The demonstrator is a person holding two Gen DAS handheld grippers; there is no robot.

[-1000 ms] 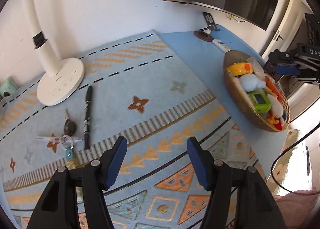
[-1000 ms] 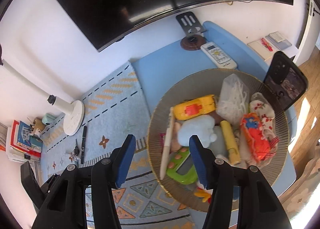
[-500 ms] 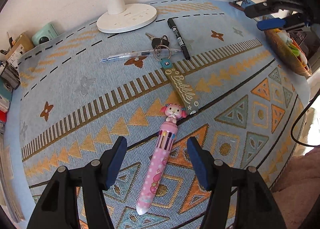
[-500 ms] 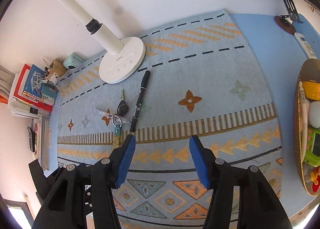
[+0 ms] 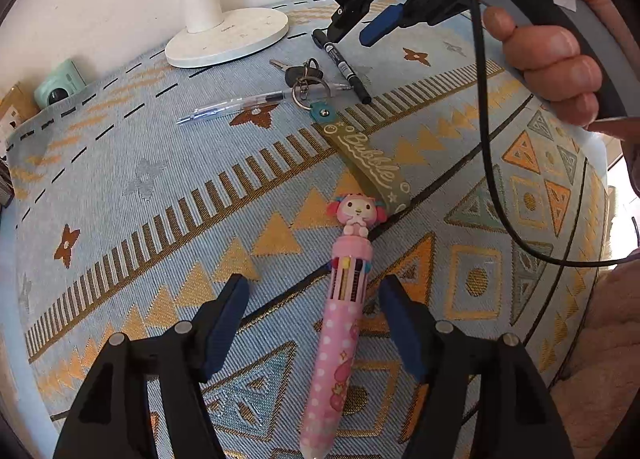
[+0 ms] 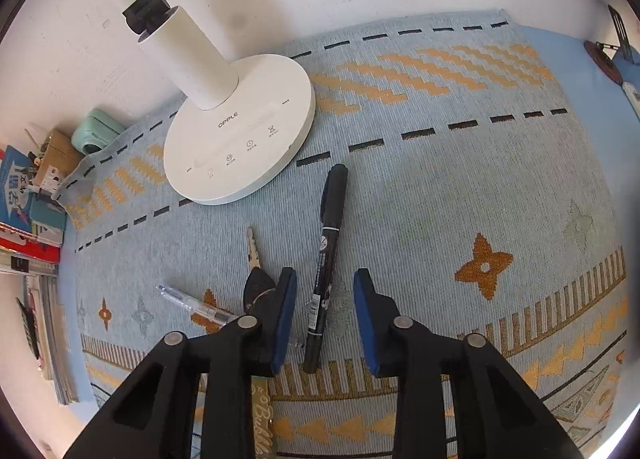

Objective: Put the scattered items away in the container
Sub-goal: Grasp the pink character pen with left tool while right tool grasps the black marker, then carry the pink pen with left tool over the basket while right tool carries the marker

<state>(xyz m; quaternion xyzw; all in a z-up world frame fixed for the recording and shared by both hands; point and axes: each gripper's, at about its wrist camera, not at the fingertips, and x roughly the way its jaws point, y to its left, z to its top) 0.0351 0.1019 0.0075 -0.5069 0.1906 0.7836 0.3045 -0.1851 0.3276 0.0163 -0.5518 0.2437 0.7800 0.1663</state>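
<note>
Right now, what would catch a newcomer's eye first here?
The pink character pen lies on the patterned mat between the open left tool's fingers. Further back, the black marker lies between the open right tool's fingers, beside the keys and the white lamp base.

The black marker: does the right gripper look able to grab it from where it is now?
Probably yes. The right gripper is open with the black marker lying lengthwise between its fingers on the mat. The keys lie close beside the left finger and might get nudged.
</note>
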